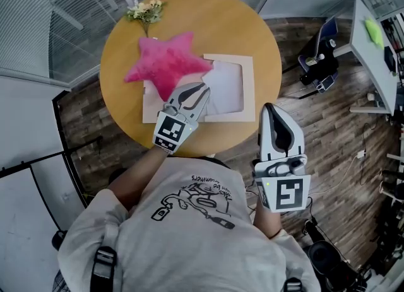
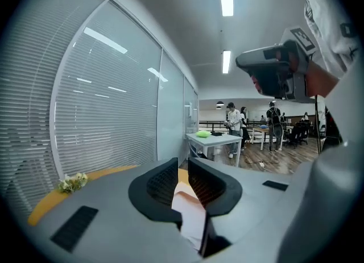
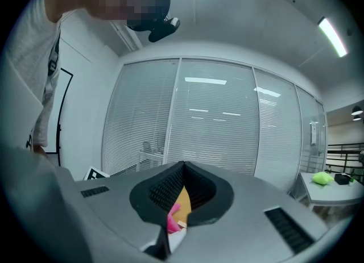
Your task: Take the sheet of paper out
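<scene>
Head view: one round table carries one tan envelope, apparently weighted at its left by one pink star cushion. One white sheet lies in it. Left gripper, jaws narrowly parted, hovers over the sheet's near corner, likely to pinch it. Right gripper, pressed together and empty, is held off the table's edge.

Pale grey T-shirt, black line drawing; black shoulder straps. Left tongs, right tongs: white shells, black ribbed pads, marker cubes rearward.
</scene>
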Demonstrator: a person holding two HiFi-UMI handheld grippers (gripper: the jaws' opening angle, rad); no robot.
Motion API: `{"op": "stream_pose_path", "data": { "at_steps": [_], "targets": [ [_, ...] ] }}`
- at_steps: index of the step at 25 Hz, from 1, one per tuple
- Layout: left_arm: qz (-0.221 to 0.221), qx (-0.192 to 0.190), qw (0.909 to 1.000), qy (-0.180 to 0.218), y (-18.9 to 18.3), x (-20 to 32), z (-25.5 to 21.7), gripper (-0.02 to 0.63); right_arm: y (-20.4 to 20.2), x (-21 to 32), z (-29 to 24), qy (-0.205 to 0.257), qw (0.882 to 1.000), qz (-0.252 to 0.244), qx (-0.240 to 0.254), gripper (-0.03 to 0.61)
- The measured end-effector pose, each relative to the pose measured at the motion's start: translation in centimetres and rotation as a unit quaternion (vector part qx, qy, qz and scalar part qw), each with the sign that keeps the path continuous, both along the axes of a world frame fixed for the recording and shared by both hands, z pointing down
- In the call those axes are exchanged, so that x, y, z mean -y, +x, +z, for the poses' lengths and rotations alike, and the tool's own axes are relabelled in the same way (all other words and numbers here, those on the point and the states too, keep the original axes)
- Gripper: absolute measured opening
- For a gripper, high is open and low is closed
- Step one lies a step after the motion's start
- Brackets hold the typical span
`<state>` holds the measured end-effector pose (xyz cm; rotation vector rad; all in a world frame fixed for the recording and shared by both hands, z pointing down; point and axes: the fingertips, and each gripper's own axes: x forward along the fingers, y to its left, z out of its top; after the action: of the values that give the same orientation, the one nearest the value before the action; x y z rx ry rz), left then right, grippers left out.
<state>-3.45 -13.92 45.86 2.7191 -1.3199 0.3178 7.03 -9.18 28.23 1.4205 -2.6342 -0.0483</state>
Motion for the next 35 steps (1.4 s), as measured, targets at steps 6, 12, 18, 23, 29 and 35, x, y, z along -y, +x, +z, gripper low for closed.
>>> {"op": "stream_pose_path", "data": {
  "at_steps": [6, 12, 18, 23, 29, 35],
  "targets": [
    [-0.001, 0.019, 0.9993, -0.031, -0.2, 1.5, 4.6, 0.064, -0.2, 0.3, 0.2, 0.0, 1.0, -0.002, -0.002, 0.008],
    [0.0, 0.05, 0.9966, -0.065, 0.1, 3.2, 9.7, 0.074, -0.1, 0.9, 0.1, 0.001, 1.0, -0.002, -0.002, 0.008],
    [0.007, 0.082, 0.9917, -0.099, 0.5, 4.7, 14.5, 0.084, -0.1, 1.3, 0.5, -0.003, 1.0, -0.004, -0.007, 0.008],
    [0.005, 0.101, 0.9868, -0.126, 0.6, 5.7, 18.1, 0.097, 0.0, 1.7, 0.8, -0.006, 1.0, -0.005, -0.009, 0.008],
    [0.0, 0.127, 0.9787, -0.162, 0.7, 7.2, 21.8, 0.097, 0.4, 2.5, 0.9, -0.015, 1.0, 0.011, 0.003, 0.008],
    [-0.015, 0.133, 0.9712, -0.197, 0.5, 8.7, 24.9, 0.107, 0.7, 2.6, 1.9, -0.021, 1.0, 0.0, -0.015, 0.008]
  ]
}}
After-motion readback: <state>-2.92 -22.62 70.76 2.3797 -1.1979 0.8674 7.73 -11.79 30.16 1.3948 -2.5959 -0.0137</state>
